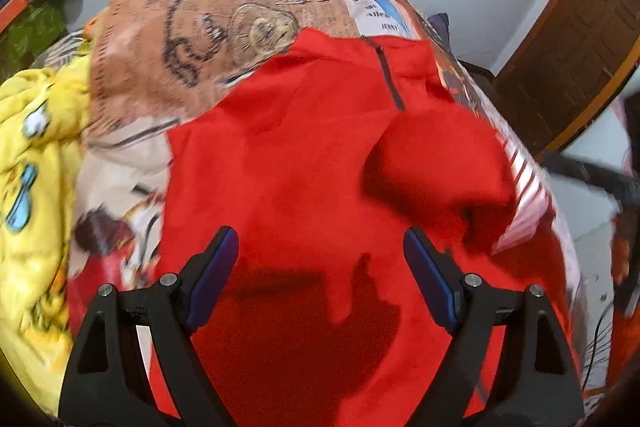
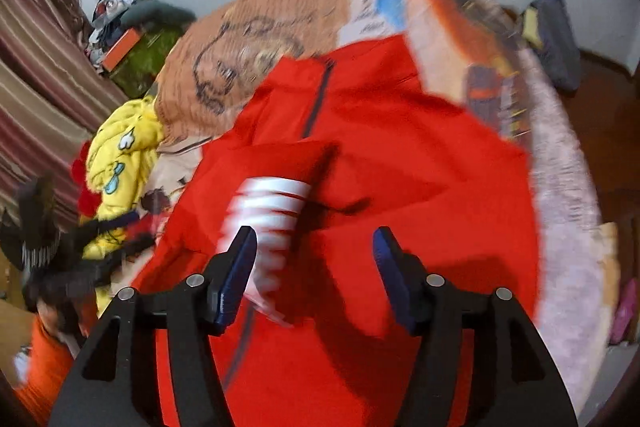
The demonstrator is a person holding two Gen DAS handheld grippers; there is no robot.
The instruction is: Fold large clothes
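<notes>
A large red jacket [image 1: 304, 163] with a dark zipper [image 1: 388, 75] lies spread on the printed bedsheet [image 1: 168, 67]. One sleeve with a red-and-white striped cuff [image 1: 524, 187] is folded over its right side. My left gripper [image 1: 320, 267] is open and empty above the jacket's lower part. In the right wrist view the jacket [image 2: 420, 167] fills the middle, and the striped cuff [image 2: 272, 211] lies on it just ahead of the left finger. My right gripper [image 2: 316, 267] is open and holds nothing.
A yellow cartoon blanket [image 1: 36, 163] is bunched at the bed's left side, also in the right wrist view [image 2: 120, 155]. A wooden door [image 1: 576, 39] stands at the right. Striped curtains [image 2: 36, 75] and cluttered items [image 2: 128, 43] are at the left. A dark cloth [image 2: 556, 39] lies by the far corner.
</notes>
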